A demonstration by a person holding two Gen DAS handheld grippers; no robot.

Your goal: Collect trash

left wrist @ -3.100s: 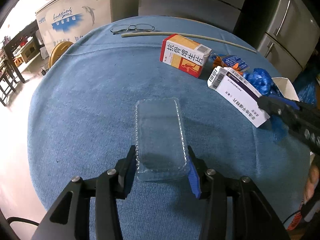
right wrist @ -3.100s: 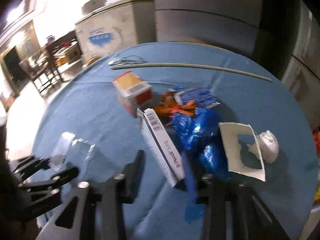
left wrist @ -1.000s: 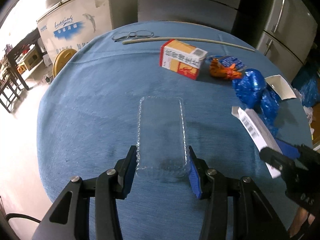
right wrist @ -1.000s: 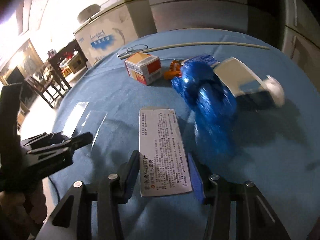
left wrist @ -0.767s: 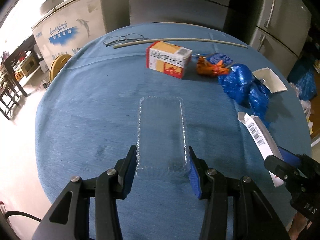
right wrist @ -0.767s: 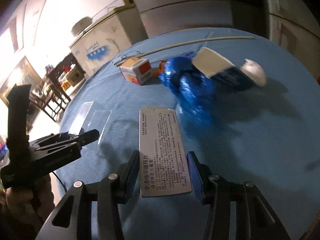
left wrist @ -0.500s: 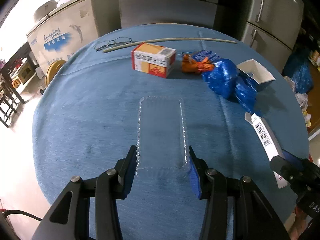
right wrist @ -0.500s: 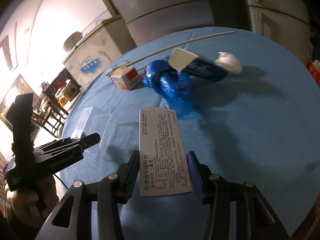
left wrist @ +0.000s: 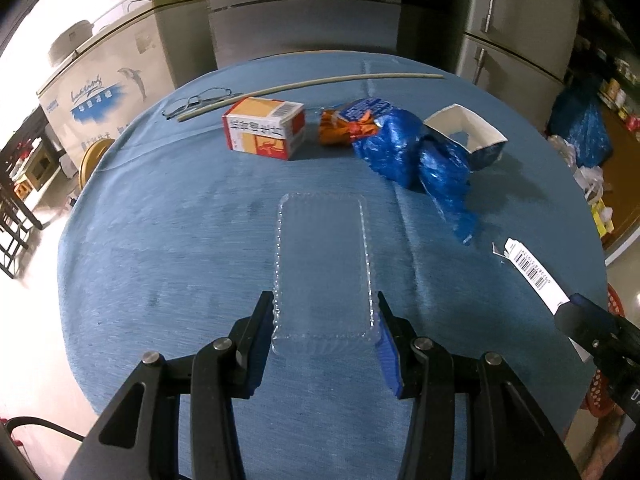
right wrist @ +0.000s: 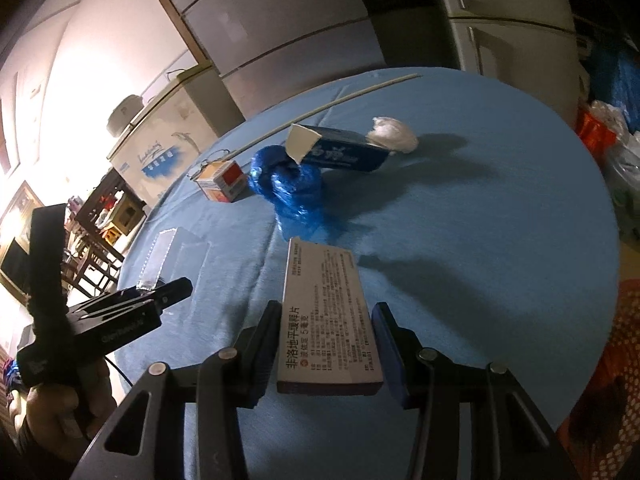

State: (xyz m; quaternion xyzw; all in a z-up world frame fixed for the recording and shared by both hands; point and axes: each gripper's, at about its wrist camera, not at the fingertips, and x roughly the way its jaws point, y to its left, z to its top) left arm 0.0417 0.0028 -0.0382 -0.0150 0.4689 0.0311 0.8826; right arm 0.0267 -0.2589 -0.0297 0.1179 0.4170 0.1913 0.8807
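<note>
My left gripper (left wrist: 323, 312) is shut on the near end of a clear plastic tray (left wrist: 322, 264), held above the blue round table (left wrist: 160, 240). My right gripper (right wrist: 327, 320) is shut on a white medicine box (right wrist: 324, 312) with printed text, held over the table's near right part. The left wrist view shows that box (left wrist: 528, 272) and the right gripper (left wrist: 576, 316) at its right edge. In the right wrist view the left gripper (right wrist: 160, 292) and the tray (right wrist: 160, 256) appear at the left, in a person's hand.
At the table's far side lie an orange-red box (left wrist: 264, 128), an orange wrapper (left wrist: 340, 128), a crumpled blue bag (left wrist: 416, 160), an open blue-white carton (left wrist: 468, 132), a white wad (right wrist: 394, 134), glasses (left wrist: 200, 102) and a long stick (left wrist: 312, 84). A red basket (right wrist: 616, 360) stands beyond the right edge.
Both grippers kept their hold. The right one swung toward the table's right edge and rolled with the white box. The left one drifted sideways with the tray, so the far items shifted in view.
</note>
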